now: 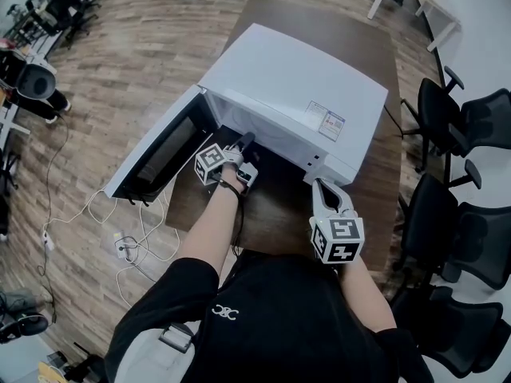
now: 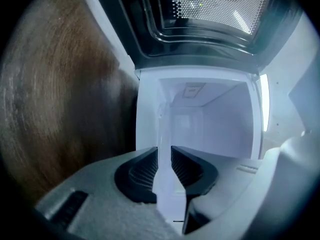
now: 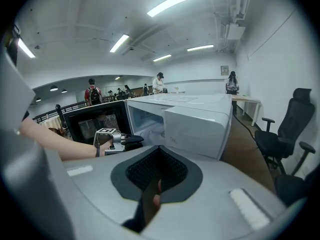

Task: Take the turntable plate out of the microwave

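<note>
The left claw [image 1: 244, 145] reaches into the open microwave [image 1: 295, 86] on the bench [image 1: 275, 214]. Its pads stand slightly apart around a pale strip [image 2: 164, 186], perhaps the rim of the turntable plate, which remains inside. The right claw [image 1: 322, 183] waits closed and empty at the microwave's front right corner. A shallow bite on slick glass could let the plate tip, slide out and crack.

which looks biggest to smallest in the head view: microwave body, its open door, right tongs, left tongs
1. microwave body
2. open door
3. right tongs and left tongs: unranked, the right sits nearer the camera
</note>
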Demonstrator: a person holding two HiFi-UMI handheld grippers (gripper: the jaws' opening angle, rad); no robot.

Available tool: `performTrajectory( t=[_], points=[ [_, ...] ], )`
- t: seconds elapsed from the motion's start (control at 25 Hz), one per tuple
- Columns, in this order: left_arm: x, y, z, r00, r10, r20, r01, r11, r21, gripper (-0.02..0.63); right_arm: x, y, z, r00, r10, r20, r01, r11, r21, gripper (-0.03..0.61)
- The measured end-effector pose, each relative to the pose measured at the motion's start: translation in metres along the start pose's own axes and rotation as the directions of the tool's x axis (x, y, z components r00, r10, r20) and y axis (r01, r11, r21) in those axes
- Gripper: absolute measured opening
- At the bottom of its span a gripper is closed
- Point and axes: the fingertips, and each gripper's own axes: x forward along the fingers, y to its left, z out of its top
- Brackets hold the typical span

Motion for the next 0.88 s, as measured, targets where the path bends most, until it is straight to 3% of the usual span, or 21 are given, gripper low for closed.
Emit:
performTrajectory(
  t=[0.44,0.6,0.8,0.88],
  points=[
    [0.001,-0.003,0.002,1.000,0.003,0.012,-0.003,1.000,-0.019,0.091,0.003,0.001,-0.002,1.000,-0.001,-0.010,0.001,1.000,0.013,0.008],
    [0.013,-0.022,0.000,1.000,-0.026,-0.015,0.027,0.999,0.036,0.083,0.003,0.000,-0.002,1.000,0.002,-0.008,-0.001,1.000,0.013,0.008],
    [0.032,-0.022,-0.004,0.998,0.024,-0.062,-0.020,0.997,0.076,0.097,0.004,0.002,0.001,1.000,-0.001,-0.001,0.000,1.000,-0.004,0.008],
    [0.032,-0.019,-0.005,0.997,0.032,-0.068,-0.028,0.997,0.071,0.055,0.003,0.001,0.002,1.000,-0.002,0.001,0.002,1.000,-0.003,0.008]
  ],
)
